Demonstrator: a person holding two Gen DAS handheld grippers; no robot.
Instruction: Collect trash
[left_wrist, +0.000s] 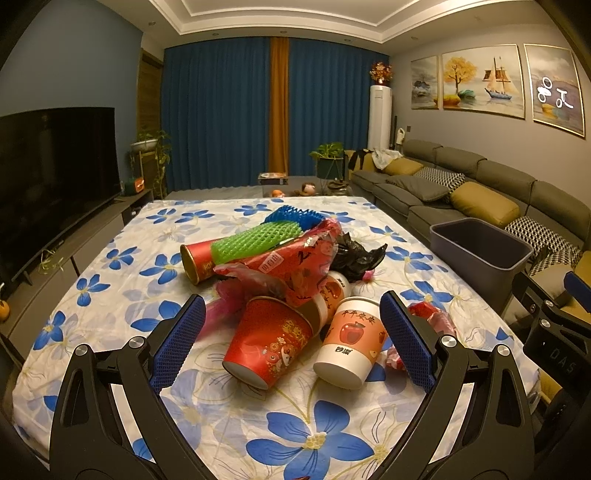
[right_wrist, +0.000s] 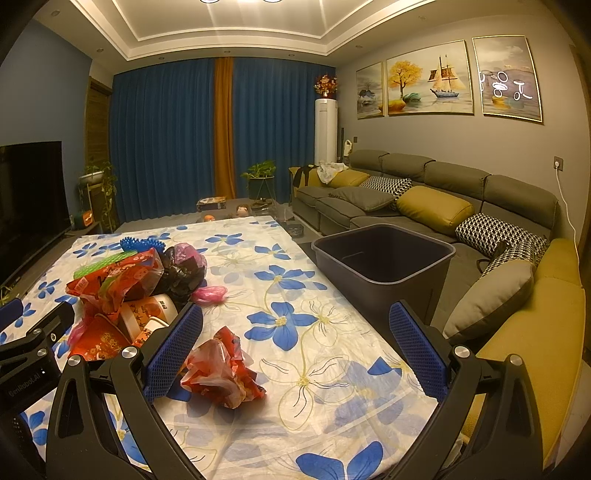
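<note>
1. The left gripper (left_wrist: 291, 339) is hovering with its jaws spread wide and gripping nothing, framing the lower middle of the left wrist view.
2. Between its blue pads, a red paper cup (left_wrist: 267, 347) and a white apple-print cup (left_wrist: 351, 345) are lying on their sides, touching each other, on the flowered tablecloth (left_wrist: 306, 439).
3. Behind them, in the centre of the frame, a heap is sitting: a red plastic bag (left_wrist: 295, 264), a green foam net (left_wrist: 258, 240), a blue foam net (left_wrist: 291, 214) and a black bag (left_wrist: 354, 256).
4. The right gripper (right_wrist: 295, 350) is likewise gaping and holding nothing, in the lower middle of the right wrist view.
5. A crumpled red wrapper (right_wrist: 223, 373) is lying just beside its left pad.
6. The dark grey bin (right_wrist: 384, 258) is standing right of centre, beside the table's edge, in front of the sofa (right_wrist: 424, 192).
</note>
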